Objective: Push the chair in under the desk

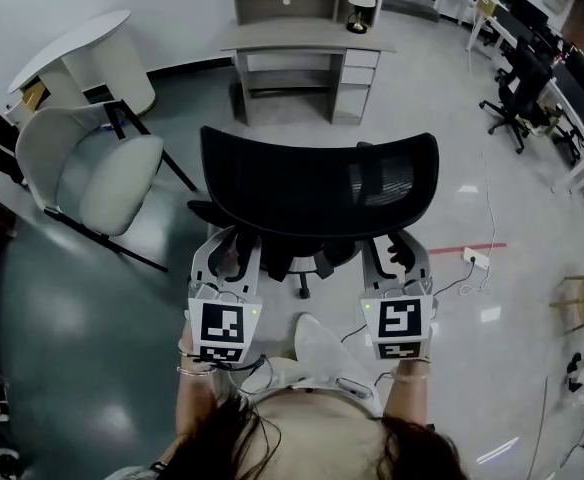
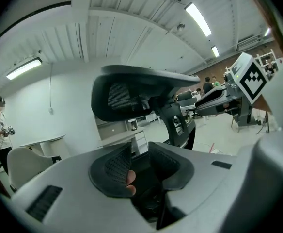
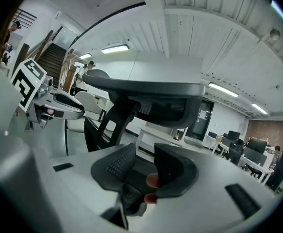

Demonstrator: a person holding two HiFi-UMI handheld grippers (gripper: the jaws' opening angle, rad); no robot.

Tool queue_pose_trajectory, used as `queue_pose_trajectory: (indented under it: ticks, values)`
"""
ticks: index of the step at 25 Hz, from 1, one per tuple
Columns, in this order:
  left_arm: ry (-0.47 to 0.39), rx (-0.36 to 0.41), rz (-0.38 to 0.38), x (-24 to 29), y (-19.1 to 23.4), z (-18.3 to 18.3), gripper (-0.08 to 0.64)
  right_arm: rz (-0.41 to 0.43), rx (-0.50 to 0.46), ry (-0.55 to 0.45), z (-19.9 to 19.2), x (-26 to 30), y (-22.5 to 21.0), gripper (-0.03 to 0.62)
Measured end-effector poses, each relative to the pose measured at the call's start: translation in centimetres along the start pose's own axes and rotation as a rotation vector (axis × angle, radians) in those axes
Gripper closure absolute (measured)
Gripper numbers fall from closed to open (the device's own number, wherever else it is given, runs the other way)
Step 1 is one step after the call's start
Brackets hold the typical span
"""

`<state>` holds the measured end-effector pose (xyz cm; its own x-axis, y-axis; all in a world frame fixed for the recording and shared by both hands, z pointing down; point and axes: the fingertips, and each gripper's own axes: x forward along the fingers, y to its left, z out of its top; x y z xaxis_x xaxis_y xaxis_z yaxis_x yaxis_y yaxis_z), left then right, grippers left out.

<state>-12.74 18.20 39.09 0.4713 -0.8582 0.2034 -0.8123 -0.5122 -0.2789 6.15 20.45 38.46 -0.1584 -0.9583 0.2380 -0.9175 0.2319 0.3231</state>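
Left gripper (image 1: 226, 250): jaws part-open with a narrow gap, nothing between the pads (image 2: 113, 165). Only a person's fingertip (image 2: 130, 178) shows deep in the throat. Right gripper (image 1: 396, 252): same, a modest gap and nothing gripped. Both level, side by side, aimed at the chair's rear.

Chair (image 1: 317, 183) directly ahead of both claws, backrest toward the person. Jaw tips in the head view sit just below the backrest's lower edge, one by each end. Can't tell contact there. From the left gripper view (image 2: 140, 155) and the right gripper view (image 3: 142, 160), the backrest (image 3: 156, 101) hangs ahead and above, clear of the pads.

Desk (image 1: 302, 38) well beyond the chair, open floor between; chair not under it.

Materials, big to small:
- Floor (image 1: 92, 368): glossy grey-green.
- Chair: black mesh back, wide curved top, black frame.
- Desk: pale grey, flat top, drawer stack on the right.
- Grippers: white shells, black textured pads.
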Motion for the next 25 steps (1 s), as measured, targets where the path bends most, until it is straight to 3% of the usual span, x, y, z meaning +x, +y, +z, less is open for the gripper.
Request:
queue_pose_trajectory:
  ticks: [8, 20, 25]
  values:
    - [0.094, 0.104, 0.002, 2.2, 1.1, -1.8, 0.418, 0.069, -0.070, 0.086, -1.9, 3.0, -0.2, 0.437]
    - [0.217, 0.268, -0.018, 5.3, 1.3, -4.5, 0.347, 0.105, -0.201, 0.214, -5.1, 5.7, -0.2, 0.376]
    - [0.255, 0.298, -0.036, 6.2, 1.3, -5.3, 0.336, 0.109, -0.240, 0.230, -5.6, 6.7, 0.0, 0.362]
